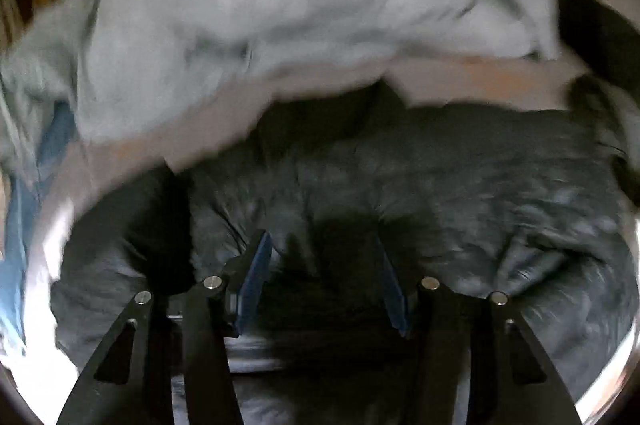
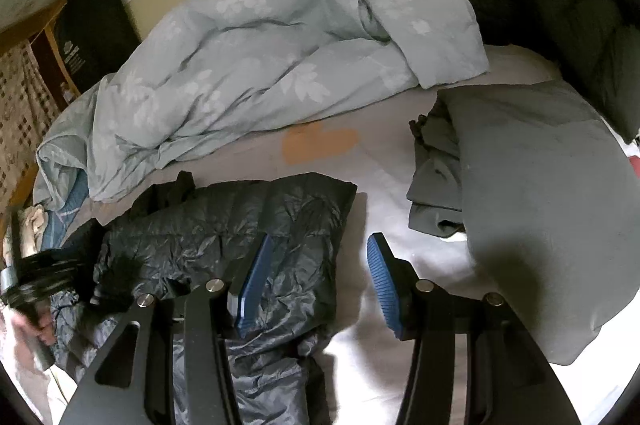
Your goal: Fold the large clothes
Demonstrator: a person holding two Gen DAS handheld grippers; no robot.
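Right wrist view: your bed sheet (image 2: 384,201), pale and smooth with a faded orange patch, carries everything. Largest on it is the pale blue duvet (image 2: 256,65), soft, leaf-printed and heaped along the far side. Next comes the grey pillow (image 2: 544,209), matte and plump, with a folded grey garment (image 2: 436,181) just beside it. The task's thing, the dark puffer jacket (image 2: 224,241), lies flat on the near left of the sheet: quilted, glossy, finely crinkled, roughly rectangular. Your right gripper (image 2: 316,281) hovers over its right edge, blue ribbed pads (image 2: 382,277) parted and holding nothing. Left wrist view, heavily blurred: your left gripper (image 1: 324,281) points down at the jacket, fingers apart with no cloth seen pinched between them. To fold well, probably seize matching edges through both slippery layers, lift evenly, and lay the half over squarely, pressing out trapped air.
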